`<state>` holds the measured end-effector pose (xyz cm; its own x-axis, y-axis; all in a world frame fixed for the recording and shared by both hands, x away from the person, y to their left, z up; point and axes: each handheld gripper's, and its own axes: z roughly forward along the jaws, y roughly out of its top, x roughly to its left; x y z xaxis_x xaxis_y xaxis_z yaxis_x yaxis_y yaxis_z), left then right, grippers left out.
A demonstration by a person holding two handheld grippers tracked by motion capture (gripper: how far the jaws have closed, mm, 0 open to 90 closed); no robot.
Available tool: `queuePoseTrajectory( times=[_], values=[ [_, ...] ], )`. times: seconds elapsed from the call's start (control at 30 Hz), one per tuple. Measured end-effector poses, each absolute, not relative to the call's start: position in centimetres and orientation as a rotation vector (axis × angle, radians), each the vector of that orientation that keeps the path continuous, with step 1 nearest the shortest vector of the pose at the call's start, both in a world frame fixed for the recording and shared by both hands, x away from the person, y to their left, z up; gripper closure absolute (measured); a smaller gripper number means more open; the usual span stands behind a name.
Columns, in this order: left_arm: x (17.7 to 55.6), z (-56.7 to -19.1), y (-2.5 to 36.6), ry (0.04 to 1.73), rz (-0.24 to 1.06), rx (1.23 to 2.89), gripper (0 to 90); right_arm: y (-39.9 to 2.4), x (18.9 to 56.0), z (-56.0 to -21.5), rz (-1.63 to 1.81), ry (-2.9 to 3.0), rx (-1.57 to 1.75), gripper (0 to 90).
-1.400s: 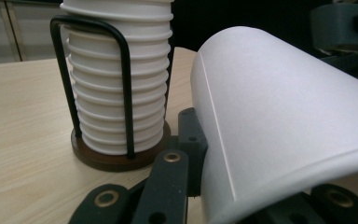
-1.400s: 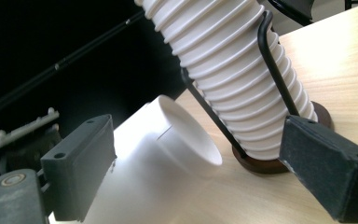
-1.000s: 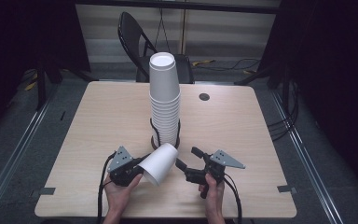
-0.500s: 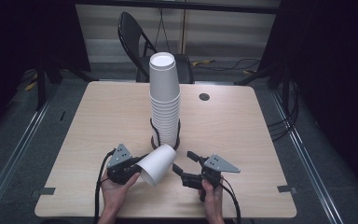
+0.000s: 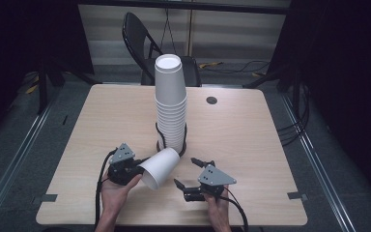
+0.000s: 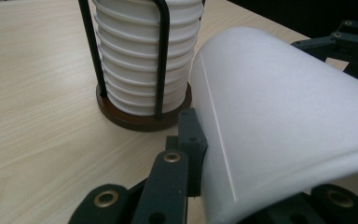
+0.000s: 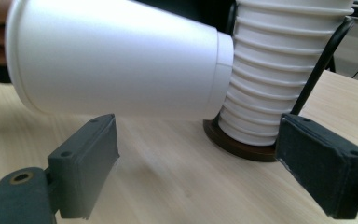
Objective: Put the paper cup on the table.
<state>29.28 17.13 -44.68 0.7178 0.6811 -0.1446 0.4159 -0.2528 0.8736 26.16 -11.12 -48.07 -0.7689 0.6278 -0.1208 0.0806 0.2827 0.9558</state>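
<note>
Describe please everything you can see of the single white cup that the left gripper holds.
The single cup is plain white, looks like paper, with a side seam and a rolled rim. It lies tilted on its side above the table, base toward the cup stack. The left gripper is shut on its wall near the rim. The right gripper waits open beside it, not touching.

Cup stack (image 5: 170,104) in wire holder (image 5: 171,143) at table (image 5: 101,116) centre; single cup (image 5: 158,166) near-left, chair (image 5: 140,38) beyond the far edge.

Sideways cup (image 7: 116,65) beside cup stack (image 7: 279,70)
</note>
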Motion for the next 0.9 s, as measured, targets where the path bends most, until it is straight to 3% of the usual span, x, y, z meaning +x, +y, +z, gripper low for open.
queuePoseTrajectory(
  times=[0.9],
  values=[
    [30.9, -42.3, 15.0, 0.794, 0.216, 2.152, 87.0, -8.2, 24.3, -48.0, 1.077, 2.047, 0.185, 13.3]
  ],
)
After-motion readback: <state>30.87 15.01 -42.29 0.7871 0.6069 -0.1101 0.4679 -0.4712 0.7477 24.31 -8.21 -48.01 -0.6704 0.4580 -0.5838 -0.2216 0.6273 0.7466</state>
